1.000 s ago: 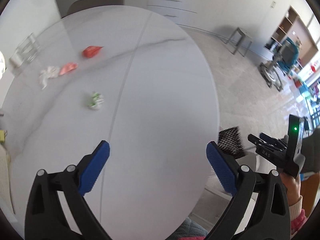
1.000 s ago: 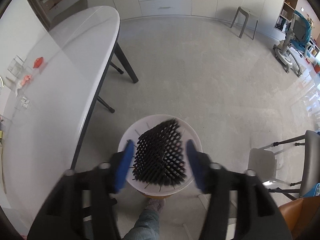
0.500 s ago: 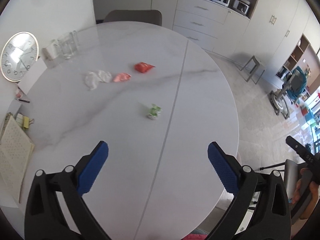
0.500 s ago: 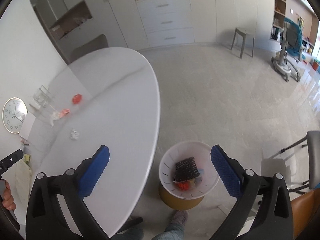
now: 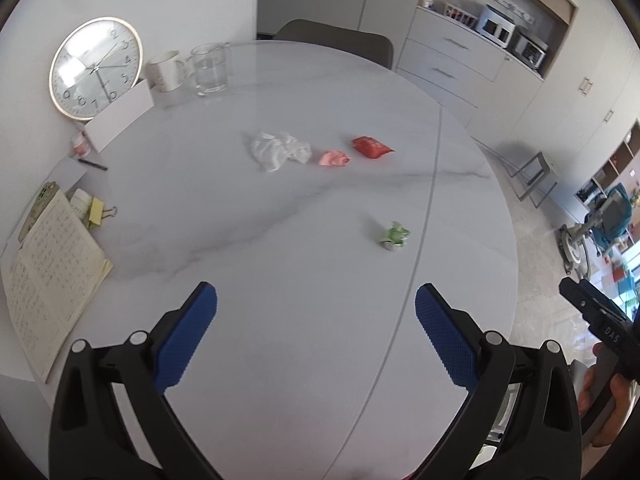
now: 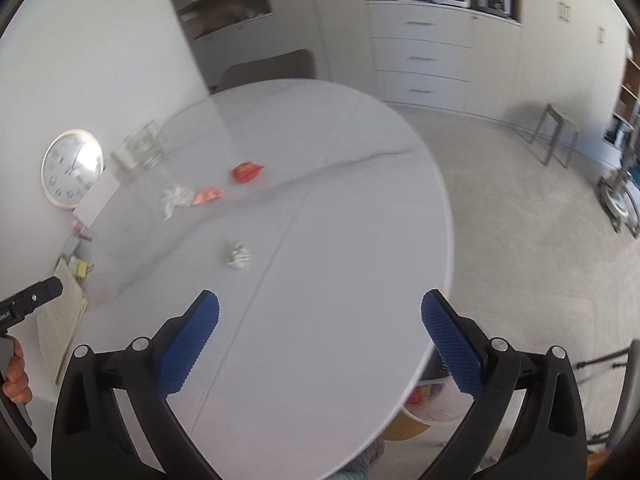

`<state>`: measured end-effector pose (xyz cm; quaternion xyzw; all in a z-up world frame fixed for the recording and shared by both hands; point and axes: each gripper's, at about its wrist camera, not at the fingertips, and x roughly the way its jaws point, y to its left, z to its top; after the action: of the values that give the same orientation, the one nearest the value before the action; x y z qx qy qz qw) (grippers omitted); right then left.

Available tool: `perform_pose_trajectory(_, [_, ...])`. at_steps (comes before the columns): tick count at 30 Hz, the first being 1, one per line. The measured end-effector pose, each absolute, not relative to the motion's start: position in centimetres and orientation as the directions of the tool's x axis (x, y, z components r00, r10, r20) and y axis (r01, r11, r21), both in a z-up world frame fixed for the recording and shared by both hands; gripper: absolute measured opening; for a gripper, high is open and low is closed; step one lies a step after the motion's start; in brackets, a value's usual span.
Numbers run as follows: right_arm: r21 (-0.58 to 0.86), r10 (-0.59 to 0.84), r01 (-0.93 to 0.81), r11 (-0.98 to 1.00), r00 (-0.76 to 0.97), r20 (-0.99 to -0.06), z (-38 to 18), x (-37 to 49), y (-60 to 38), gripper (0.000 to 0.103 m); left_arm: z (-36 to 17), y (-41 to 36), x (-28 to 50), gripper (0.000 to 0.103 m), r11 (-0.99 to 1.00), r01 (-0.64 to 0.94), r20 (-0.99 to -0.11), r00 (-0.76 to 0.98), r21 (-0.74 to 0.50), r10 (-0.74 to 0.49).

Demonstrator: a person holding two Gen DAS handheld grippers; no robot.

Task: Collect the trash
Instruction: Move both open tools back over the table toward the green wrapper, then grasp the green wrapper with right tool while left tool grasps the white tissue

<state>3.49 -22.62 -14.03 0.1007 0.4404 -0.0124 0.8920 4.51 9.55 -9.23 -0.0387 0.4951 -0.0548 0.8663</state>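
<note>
Both grippers are spread wide with nothing in them, hanging over the near side of the bench (image 5: 280, 360). The green-white wrapper wad (image 5: 395, 236) sits closest, just ahead of the left gripper (image 5: 316, 336) and slightly to its right; in the other view it's ahead-left of the right gripper (image 6: 320, 340). I'd go for that first: come straight down, straddle it, pinch low so it doesn't skid. White tissue (image 5: 280, 150), pink scrap (image 5: 334, 158) and red packet (image 5: 371, 147) lie farther ahead.
</note>
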Motion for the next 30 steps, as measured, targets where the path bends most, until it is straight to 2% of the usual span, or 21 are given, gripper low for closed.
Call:
perform_pose_trajectory(5, [0.19,0.168,-0.021,0.982,0.562,-0.81,-16.6,7.9,-17.3,0.101,-10.3,11.7,6.2,0.095,0.992,0.005,-0.863,0.491,-0.13,-0.116])
perform_pose_trajectory(13, [0.176,0.246,-0.183,0.967,0.503,-0.829,-21.9,14.9,-12.9,0.1,-13.2,13.7,10.7,0.095,0.993,-0.048,-0.885,0.461,-0.104,-0.071])
perform_pose_trajectory(15, [0.18,0.263,-0.212,0.961,0.48,-0.837,-23.5,16.8,-12.4,0.089,-14.3,14.3,11.9,0.095,0.991,-0.072,-0.892,0.446,-0.115,-0.071])
perform_pose_trajectory(23, [0.138,0.261,-0.316,0.939,0.391,-0.883,-28.5,20.5,-10.8,0.07,-17.8,15.9,15.9,0.095,0.979,-0.147,-0.914,0.399,-0.143,-0.074])
perform_pose_trajectory(25, [0.132,0.26,-0.337,0.932,0.373,-0.891,-29.1,20.8,-10.7,0.062,-18.2,16.0,16.6,0.095,0.979,-0.153,-0.916,0.397,-0.135,-0.064])
perform_pose_trajectory(27, [0.118,0.254,-0.359,0.926,0.358,-0.899,-29.6,20.8,-10.4,0.043,-18.4,15.9,17.1,0.095,0.979,-0.155,-0.916,0.398,-0.129,-0.058])
perform_pose_trajectory(30, [0.094,0.238,-0.379,0.921,0.355,-0.904,-29.7,20.8,-10.2,0.038,-18.7,15.8,17.9,0.095,0.978,-0.157,-0.916,0.397,-0.135,-0.062])
